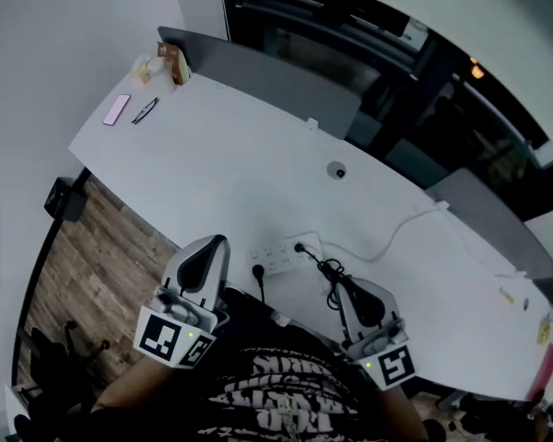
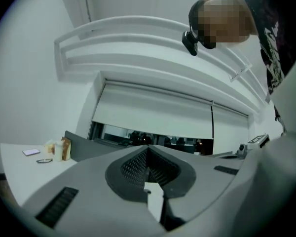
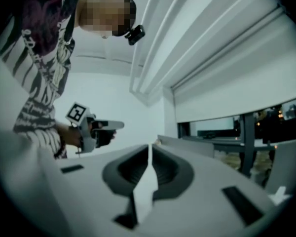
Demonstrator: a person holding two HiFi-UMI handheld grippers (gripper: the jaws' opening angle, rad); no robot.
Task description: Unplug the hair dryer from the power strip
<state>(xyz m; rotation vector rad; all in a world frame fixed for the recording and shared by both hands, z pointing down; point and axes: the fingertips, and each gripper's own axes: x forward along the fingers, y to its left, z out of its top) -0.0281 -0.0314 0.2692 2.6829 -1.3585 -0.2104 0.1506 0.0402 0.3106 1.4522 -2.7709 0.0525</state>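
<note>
Shirt (image 1: 276,394): black with white print, on the person, at the bottom of the head view on the near side of the power strip (image 1: 278,256).
Desk (image 1: 221,155): white and curved; the power strip lies flat close to its near edge.
Left gripper (image 1: 217,243): raised off the desk to the near left of the power strip, jaws brought together, nothing between them.
Right gripper (image 1: 343,288): raised to the near right of the power strip, jaws also closed and empty.
White cable (image 1: 396,233): runs from the power strip's right end away across the desk.
Black cord (image 1: 332,272): a loose tangle just right of the power strip, beside the right gripper's tips.
Hair dryer plug (image 1: 300,247): black, on the power strip's right end, apparently seated in a socket; the black cord leads from it.
Second plug (image 1: 257,271): black, at the power strip's near left edge, its lead running toward the person.
</note>
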